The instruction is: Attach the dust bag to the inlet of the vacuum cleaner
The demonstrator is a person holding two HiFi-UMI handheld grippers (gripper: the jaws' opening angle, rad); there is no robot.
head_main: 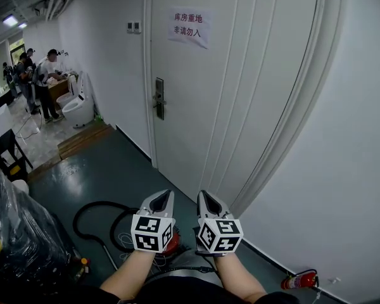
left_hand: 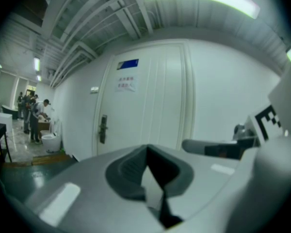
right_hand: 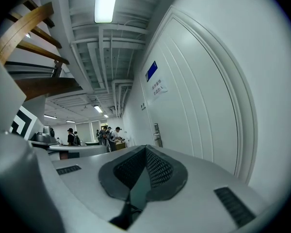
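Left gripper (head_main: 169,194) and right gripper (head_main: 202,194) closed on nothing, level toward door (head_main: 234,81); vacuum cleaner (head_main: 175,246) lies below between them, dust bag unseen

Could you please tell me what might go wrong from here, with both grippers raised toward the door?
The left gripper and right gripper are shut, empty and aimed at the door, not the floor below; no dust bag shows, so the attachment may stall. The black hose loops on the floor close below, so a step could snag it.
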